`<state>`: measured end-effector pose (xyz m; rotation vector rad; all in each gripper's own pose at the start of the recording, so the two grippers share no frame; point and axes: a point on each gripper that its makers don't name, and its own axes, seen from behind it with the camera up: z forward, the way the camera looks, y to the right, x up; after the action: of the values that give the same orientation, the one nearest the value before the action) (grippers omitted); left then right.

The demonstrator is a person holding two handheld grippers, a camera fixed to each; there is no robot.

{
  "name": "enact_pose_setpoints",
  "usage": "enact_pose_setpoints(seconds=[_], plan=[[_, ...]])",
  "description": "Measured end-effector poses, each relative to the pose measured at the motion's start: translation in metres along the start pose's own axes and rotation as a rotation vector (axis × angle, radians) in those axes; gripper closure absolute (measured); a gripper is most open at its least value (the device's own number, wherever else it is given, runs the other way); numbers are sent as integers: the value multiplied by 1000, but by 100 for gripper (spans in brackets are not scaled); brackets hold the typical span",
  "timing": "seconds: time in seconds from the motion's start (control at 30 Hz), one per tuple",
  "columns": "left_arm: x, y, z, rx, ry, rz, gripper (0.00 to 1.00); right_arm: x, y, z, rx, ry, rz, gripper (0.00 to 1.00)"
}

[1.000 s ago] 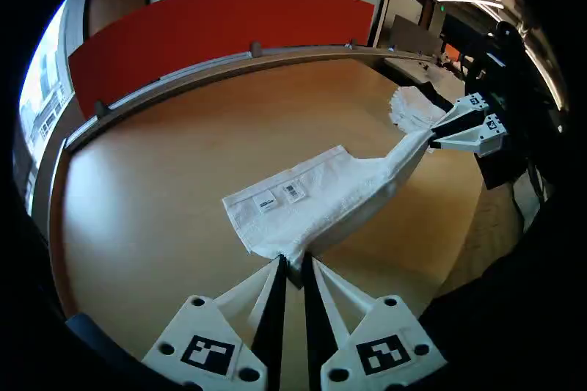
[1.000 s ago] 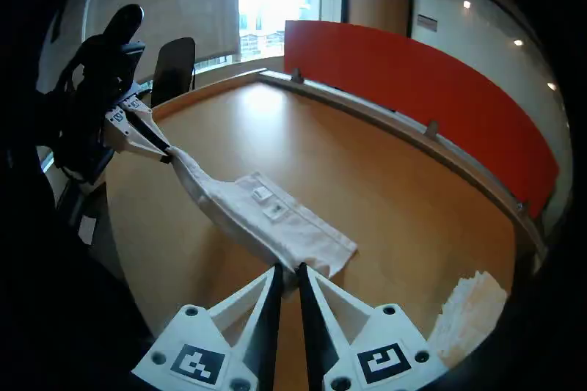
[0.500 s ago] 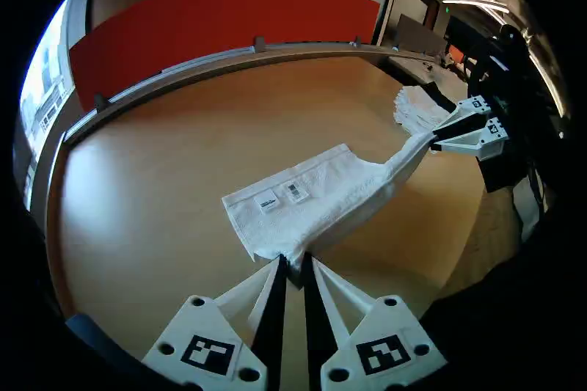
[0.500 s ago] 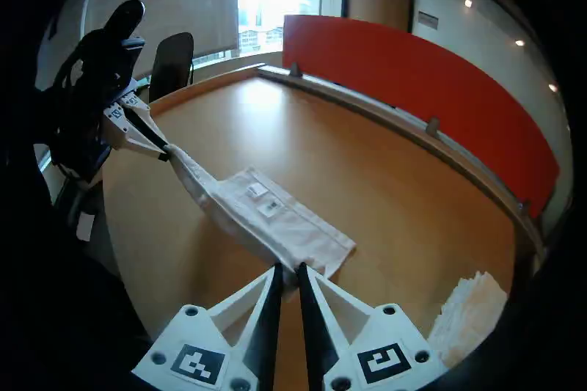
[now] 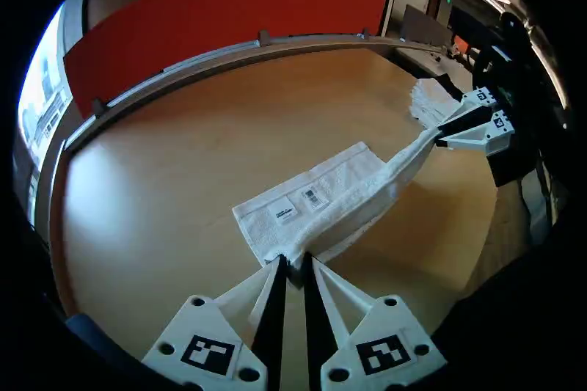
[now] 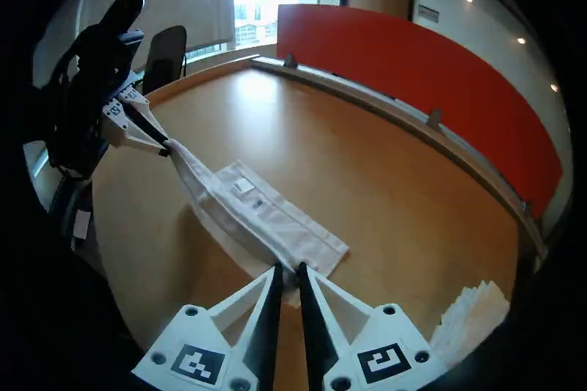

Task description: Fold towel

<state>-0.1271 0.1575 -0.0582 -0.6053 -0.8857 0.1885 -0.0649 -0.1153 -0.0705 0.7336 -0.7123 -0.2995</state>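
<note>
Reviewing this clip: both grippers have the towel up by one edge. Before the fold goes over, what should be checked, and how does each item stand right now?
1. Left gripper pinching a corner of the towel: ok, both fingers are closed on the cloth.
2. Right gripper pinching the other near corner: ok.
3. Held edge stretched between the two grippers: ok, it is raised and bunched into a band.
4. Far part of the towel lying flat on the table: ok.
5. Stack of folded towels apart from the towel: ok.
6. Far corners lined up square with the held ones: cannot tell.
</note>
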Motion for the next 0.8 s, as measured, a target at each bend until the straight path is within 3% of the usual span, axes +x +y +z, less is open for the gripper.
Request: enact_pose_setpoints(seconds=[0.27, 0.8], plan=[[-1, -12, 24, -3, -20, -27, 85, -7, 8, 19, 9, -26, 2, 84], [-11, -20, 59, 1, -61, -16, 85, -27, 16, 45, 22, -84, 16, 84]])
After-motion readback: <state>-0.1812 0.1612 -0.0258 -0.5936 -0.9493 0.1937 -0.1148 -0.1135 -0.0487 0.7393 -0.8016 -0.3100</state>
